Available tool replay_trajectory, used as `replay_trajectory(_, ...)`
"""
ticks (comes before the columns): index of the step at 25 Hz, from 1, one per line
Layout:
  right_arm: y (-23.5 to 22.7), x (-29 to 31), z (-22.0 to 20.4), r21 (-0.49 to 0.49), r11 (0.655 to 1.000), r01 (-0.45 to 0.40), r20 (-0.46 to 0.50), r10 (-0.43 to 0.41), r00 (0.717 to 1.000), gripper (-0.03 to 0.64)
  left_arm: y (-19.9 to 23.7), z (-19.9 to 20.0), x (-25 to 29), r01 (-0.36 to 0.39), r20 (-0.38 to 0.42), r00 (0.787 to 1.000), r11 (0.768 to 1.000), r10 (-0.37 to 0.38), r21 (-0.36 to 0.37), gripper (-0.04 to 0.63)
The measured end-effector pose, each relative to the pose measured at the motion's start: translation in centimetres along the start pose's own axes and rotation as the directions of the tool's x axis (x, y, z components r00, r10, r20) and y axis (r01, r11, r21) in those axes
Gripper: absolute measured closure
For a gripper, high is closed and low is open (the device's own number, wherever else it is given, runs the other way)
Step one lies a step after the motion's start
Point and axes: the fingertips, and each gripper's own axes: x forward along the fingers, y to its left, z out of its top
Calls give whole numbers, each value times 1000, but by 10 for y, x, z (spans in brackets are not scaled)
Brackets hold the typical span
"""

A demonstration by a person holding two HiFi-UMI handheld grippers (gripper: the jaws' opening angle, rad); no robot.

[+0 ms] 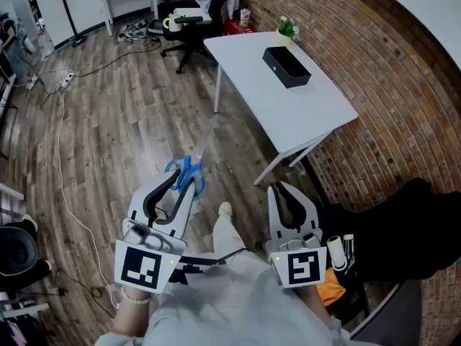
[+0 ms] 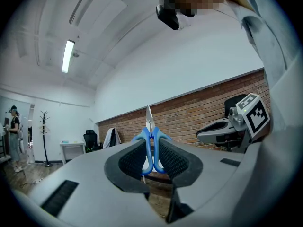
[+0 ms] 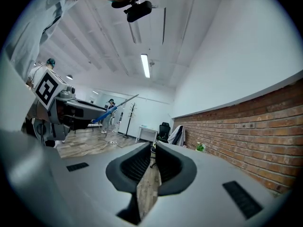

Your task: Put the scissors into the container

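Note:
Blue-handled scissors point(image 1: 189, 173) are clamped by their handles in my left gripper point(image 1: 183, 180), blades pointing up and away toward the table. In the left gripper view the scissors point(image 2: 151, 145) stand between the pads of the left gripper point(image 2: 152, 151), tips raised. My right gripper point(image 1: 282, 189) hangs beside it, shut with nothing between its jaws, and looks the same in its own view point(image 3: 152, 155). The container, a black oblong box point(image 1: 287, 66), lies on the white table point(image 1: 288, 114) well ahead of both grippers. From the right gripper view the scissors point(image 3: 113, 106) show at the left.
The table stands against a curved brick wall point(image 1: 374, 56), with a small potted plant point(image 1: 287, 27) at its far end. A black office chair point(image 1: 189, 24) stands behind it. A white cable point(image 1: 63, 171) trails over the wooden floor. A dark bag point(image 1: 403, 229) sits at my right.

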Motion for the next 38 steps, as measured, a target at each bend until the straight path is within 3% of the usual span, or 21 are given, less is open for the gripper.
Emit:
replay_trajectory(5,-13,21,-7,-2,1000,2,-2,-2,1000,558,8,-1,24,-1,6,1000,1000,1,-4,495)
replay_trajectory(8,-25,35,-20,1,1000,4,-58,-4,998,558,14,-3,44,4,2,1000,1000,-4,1,495)
replay_trajectory(13,-47,78,-7,18,1000,6,32,-7,999,558,31,-3,83,-5,7,1000,1000,5,-3,495)
replay_trajectory(38,-172,295,-21,26,997,-72,16,71,997,558,131,-16,294,-82,-30,996,996,81,-31,495)
